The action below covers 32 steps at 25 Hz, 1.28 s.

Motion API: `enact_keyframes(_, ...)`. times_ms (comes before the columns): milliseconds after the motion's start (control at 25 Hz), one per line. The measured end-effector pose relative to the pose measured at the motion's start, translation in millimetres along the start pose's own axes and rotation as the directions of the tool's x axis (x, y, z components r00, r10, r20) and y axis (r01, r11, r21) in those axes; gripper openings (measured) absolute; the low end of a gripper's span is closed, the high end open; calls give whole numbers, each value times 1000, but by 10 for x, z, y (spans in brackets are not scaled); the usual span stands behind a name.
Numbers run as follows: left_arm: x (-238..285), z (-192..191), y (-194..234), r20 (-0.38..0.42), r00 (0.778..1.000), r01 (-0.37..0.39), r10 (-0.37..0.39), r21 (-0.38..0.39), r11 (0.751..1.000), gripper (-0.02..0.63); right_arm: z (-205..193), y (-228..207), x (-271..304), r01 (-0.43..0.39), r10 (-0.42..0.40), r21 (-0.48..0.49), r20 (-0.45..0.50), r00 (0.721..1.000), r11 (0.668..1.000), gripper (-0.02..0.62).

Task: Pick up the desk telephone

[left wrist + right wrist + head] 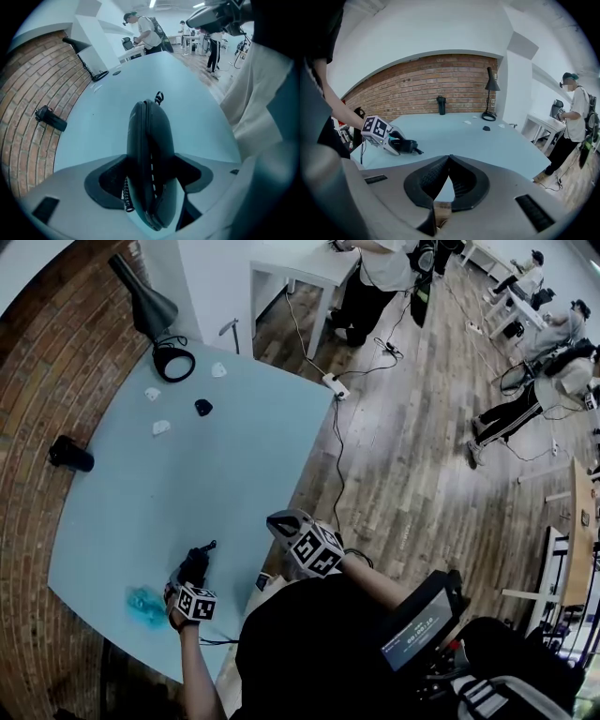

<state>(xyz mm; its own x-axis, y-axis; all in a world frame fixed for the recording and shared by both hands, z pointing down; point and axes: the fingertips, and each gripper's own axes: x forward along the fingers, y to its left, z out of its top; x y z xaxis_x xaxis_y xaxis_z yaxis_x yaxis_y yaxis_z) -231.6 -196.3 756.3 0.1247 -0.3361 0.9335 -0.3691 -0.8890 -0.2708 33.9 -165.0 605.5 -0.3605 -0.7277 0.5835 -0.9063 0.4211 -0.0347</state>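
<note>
Pale-blue counter (216, 474) along brick wall | left tool (150, 174) clamped on desk telephone (151, 136) — over the counter end opposite the lamp (150, 310) | right tool (449, 158) — jaws together, nothing between, equally far from lamp

We find the bench (216, 474) running along the brick wall (37, 381) on its left. A lamp (155, 320) stands at the far end, with a small item (203, 407) and scraps (161, 427) before it and a bottle (70, 455) at the left edge. Over the near end, the left gripper (195, 568) has the desk telephone (150, 150) between its jaws. The right gripper (281, 521) is at the bench's right edge.
</note>
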Motion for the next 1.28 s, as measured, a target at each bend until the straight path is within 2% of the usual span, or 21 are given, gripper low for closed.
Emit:
enact_keyframes(240,-255,198,-114,61,998,3,1,-65,998,342,-20,29,-23,-20,20,-11,-5,1000,1000,15)
enact_keyframes(440,-521,456,-34,160,986,-22,42,-127,992,342,77,-30,-27,15,-15,-27,25,1000,1000,15)
enact_keyframes(720,-1028,813,149,297,942,-95,159,-219,971,342,240,137,10,-33,37,-78,51,998,996,15)
enact_keyframes(880,-1294,970,208,347,915,-120,206,-253,960,342,448,213,-48,-38,52,-132,102,993,990,15)
enact_keyframes(1160,-1546,923,311,417,868,-114,270,-361,925,342,814,394,-54,-35,72,-193,190,979,981,14)
enact_keyframes(1280,-1585,799,290,419,862,-103,287,-409,907,342,901,518,-39,-39,90,-232,213,973,972,14)
